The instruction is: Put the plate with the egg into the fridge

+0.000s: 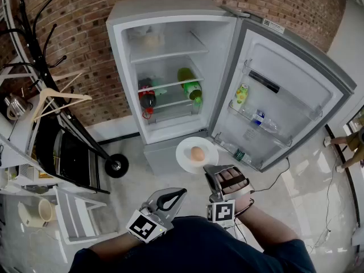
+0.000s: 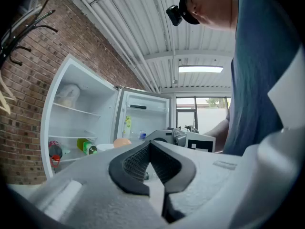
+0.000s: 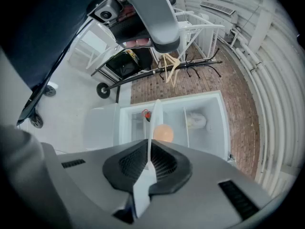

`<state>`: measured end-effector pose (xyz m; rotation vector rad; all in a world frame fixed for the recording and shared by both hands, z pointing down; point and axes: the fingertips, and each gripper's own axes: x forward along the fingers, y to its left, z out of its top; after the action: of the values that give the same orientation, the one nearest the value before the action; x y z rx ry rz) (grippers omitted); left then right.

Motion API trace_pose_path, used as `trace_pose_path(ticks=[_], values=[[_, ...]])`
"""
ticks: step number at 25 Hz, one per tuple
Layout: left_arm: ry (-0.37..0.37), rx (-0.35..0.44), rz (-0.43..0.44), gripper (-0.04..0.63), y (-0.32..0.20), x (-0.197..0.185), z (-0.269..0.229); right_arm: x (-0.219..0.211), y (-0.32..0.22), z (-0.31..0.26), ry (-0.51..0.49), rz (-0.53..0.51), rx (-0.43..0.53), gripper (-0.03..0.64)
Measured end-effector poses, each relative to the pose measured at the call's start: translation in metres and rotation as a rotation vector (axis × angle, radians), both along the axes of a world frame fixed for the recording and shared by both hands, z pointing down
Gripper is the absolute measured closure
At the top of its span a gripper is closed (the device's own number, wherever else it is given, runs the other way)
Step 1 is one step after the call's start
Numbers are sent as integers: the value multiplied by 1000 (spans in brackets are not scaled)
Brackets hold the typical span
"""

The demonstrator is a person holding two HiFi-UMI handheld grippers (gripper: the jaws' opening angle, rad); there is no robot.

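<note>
The fridge (image 1: 170,16) stands wide open against the brick wall (image 1: 74,16), its door (image 1: 296,90) swung out to the right, and the plate (image 1: 185,155) is out in front of the open compartment, up in the air over the pale floor (image 1: 131,152) and not yet inside. The egg (image 1: 197,153) sits on the plate, near its middle. The right gripper (image 1: 215,174) has this one: it is clenched on the plate's near rim, and the right gripper view shows the white plate edge-on, running straight up between the two dark pads with the egg just beyond them. The left gripper (image 1: 181,193) sits just beside the right one, lower left in the head view; its tips are pressed together with nothing between them, and it touches neither plate nor fridge. Inside the fridge, a pale bag (image 1: 149,38) rests on the top shelf, and lower down a green bottle (image 1: 190,84) lies on its side with a dark bottle (image 1: 147,95) with a red label to its left. The door racks carry a yellow-green bottle (image 1: 241,95), upright, and a clear bottle (image 1: 263,120) lying in the rack below. Off to the left, wooden hangers (image 1: 60,95) hang on a black coat rack, well apart from the action.
</note>
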<state>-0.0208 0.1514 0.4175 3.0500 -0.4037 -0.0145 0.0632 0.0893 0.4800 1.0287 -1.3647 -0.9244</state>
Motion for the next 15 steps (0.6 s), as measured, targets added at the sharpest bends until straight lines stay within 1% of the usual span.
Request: trace_pose_path(ticks=[15], values=[[-12,-5,-39,597,-3,9,-1,2,-8,1,-1,-32,5,595]])
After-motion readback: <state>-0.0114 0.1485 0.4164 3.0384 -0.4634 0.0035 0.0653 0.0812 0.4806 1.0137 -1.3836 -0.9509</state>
